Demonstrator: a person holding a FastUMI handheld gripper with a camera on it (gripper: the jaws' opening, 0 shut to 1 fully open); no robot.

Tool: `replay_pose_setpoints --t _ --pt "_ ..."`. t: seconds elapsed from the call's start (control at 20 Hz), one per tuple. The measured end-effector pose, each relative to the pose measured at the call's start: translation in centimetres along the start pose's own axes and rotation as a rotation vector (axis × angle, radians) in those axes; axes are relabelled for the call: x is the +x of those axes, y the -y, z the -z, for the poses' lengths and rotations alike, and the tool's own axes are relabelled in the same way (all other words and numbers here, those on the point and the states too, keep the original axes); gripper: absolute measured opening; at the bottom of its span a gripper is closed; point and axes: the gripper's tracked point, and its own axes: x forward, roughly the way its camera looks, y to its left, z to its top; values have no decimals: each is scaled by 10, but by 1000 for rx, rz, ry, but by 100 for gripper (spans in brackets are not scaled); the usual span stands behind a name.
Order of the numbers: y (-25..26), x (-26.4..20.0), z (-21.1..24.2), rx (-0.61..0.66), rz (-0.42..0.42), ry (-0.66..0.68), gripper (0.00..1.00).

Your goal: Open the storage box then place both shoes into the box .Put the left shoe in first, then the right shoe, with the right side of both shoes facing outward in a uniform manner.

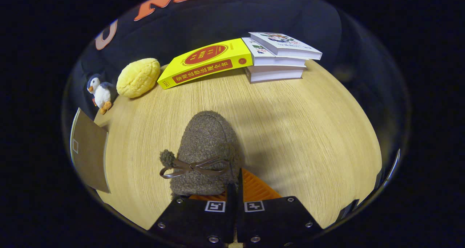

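Gripping the near rim of a fuzzy brown shoe (207,146), the gripper (235,190) has its fingers drawn almost together, and they appear to pinch the shoe's collar between them, though the contact itself is hidden behind the fingers. The shoe points away toward the far side of the table (290,124), its toe ahead of the fingers and a thin brown bow (192,168) with a pompom lying across its top; whether the sole rests on the wood or is lifted slightly cannot be told. Holding it by the heel end would, I judge, let the shoe be carried and turned so one side faces outward in the box. At the near left, a brown flat panel (89,153) with a pale edge may be part of the storage box, but that is unclear. Along the far edge sit a yellow book (207,62) leaning on a stack of white books (278,57), a yellow bun-shaped plush (138,77) and a small penguin toy (98,92). The table is pale wood grain, backed by dark cloth.
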Motion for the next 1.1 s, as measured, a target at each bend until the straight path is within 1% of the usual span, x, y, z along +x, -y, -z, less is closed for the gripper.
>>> replay_pose_setpoints --t 0.1,0.2,0.3,0.6,0.75,0.85,1.1 --pt "-14 -14 -6 26 -18 6 4" --pt "-31 -33 -16 -5 -18 22 4" --pt "-58 -52 -25 -18 -35 26 4" --pt "-176 -118 -60 -73 -148 82 4" --pt "-241 -141 -67 -80 -209 90 4" --pt "-281 -153 -68 -98 -242 99 4" --pt "-373 -167 -52 -163 -296 81 4"
